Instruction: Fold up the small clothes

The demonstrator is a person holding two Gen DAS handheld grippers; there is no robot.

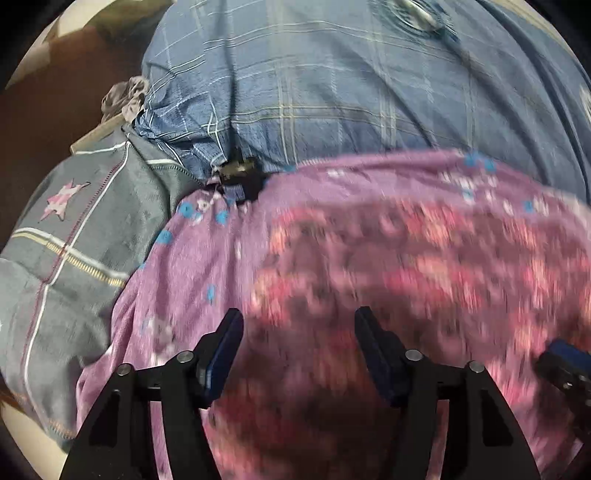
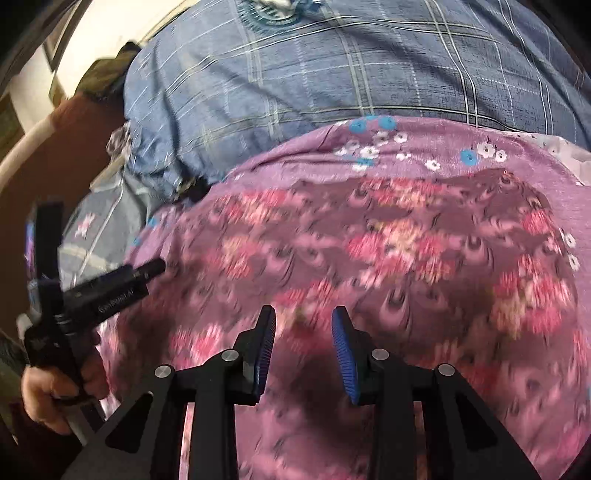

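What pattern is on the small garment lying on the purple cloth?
Pink-and-cream flowers on the mauve floral garment; clearest in the right wrist view.

Soft matt floral cloth garment (image 2: 369,240)

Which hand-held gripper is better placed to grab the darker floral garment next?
Probably the right hand-held gripper: it hangs open over the darker floral garment. The left hand-held gripper, also open, sits nearer its left edge.

Blue plaid bedsheet (image 1: 332,85) beside brown floor (image 1: 55,103), pale wall (image 2: 107,33).
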